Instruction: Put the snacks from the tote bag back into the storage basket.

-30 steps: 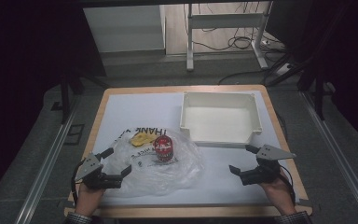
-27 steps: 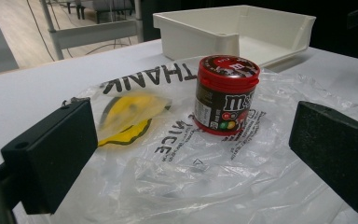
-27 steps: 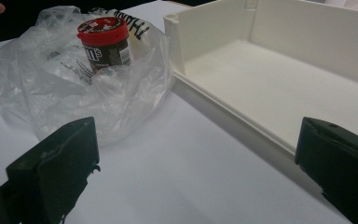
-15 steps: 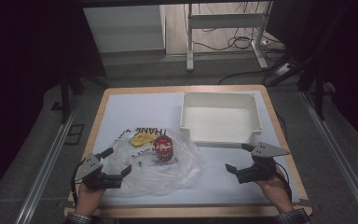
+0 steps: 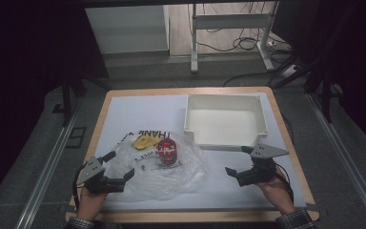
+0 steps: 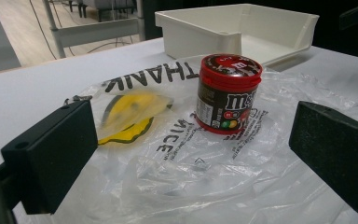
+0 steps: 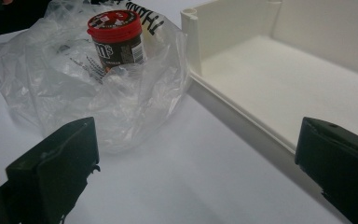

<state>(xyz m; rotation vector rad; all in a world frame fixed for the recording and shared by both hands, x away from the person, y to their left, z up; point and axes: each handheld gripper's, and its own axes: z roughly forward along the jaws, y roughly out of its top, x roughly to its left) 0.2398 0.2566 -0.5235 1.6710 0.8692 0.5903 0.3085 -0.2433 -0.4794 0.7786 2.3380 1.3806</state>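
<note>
A brown candy can with a red lid [image 5: 167,152] stands upright amid a crumpled clear plastic bag [image 5: 171,177] printed "THANK". A flat yellow packet [image 5: 144,141] lies under the film to the can's left. My left gripper [image 5: 120,165] is open at the bag's left edge, and its view has the can [image 6: 227,93] and the packet [image 6: 126,112] ahead between the jaws. My right gripper [image 5: 237,160] is open on bare table right of the bag, empty. Its view has the can [image 7: 116,39] behind bag film [image 7: 74,93].
An empty white tray [image 5: 224,98] sits at the back right of the table, its near wall [image 7: 228,32] close to the right gripper. Bare white table surface [image 5: 138,112] lies behind the bag. Wooden edges border the table.
My right gripper has shifted slightly left toward the bag. The left gripper, the can and the bag have stayed where they were.
</note>
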